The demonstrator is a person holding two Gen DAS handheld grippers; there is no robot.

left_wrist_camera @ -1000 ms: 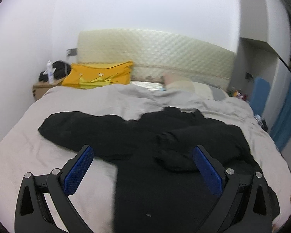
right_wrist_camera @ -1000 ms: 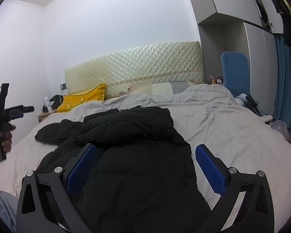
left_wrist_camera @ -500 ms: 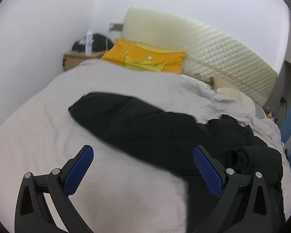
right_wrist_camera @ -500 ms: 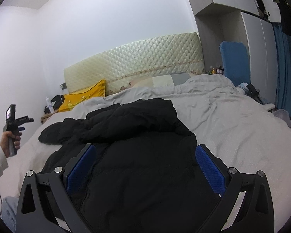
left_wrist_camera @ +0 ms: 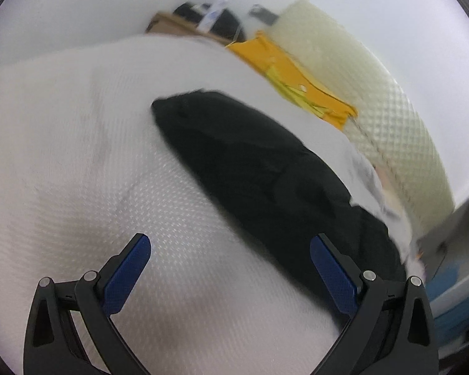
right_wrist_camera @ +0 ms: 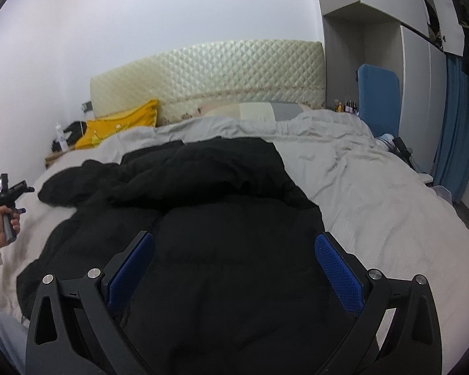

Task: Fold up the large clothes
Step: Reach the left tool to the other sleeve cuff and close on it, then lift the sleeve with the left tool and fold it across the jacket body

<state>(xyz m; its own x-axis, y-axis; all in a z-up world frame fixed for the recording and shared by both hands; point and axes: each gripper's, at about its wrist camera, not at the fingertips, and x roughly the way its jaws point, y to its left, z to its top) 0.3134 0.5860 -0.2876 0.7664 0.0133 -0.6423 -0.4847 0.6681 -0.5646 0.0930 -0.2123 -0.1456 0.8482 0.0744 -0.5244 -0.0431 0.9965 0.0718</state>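
Note:
A black puffer jacket [right_wrist_camera: 222, 243] lies spread on the grey bed cover [right_wrist_camera: 375, 206], one sleeve [right_wrist_camera: 78, 184] stretched to the left. My right gripper [right_wrist_camera: 234, 259] is open and empty, just above the jacket's body. In the left wrist view that sleeve [left_wrist_camera: 250, 162] runs diagonally, its cuff at upper left. My left gripper [left_wrist_camera: 229, 262] is open and empty over the bed cover [left_wrist_camera: 78, 156], the sleeve just beyond and beside its right finger [left_wrist_camera: 334, 272]. The left gripper also shows in the right wrist view [right_wrist_camera: 7, 200], held at the bed's left side.
A yellow pillow [right_wrist_camera: 122, 125] and a cream quilted headboard [right_wrist_camera: 209, 75] stand at the bed's head. A bedside table with a bottle [right_wrist_camera: 59, 140] is at the left. A blue chair [right_wrist_camera: 378, 100], wardrobe and blue curtain [right_wrist_camera: 453, 143] are on the right.
My left gripper has swung left and down toward the outstretched sleeve, tilting its view. My right gripper has moved closer over the jacket's body. Both stayed open.

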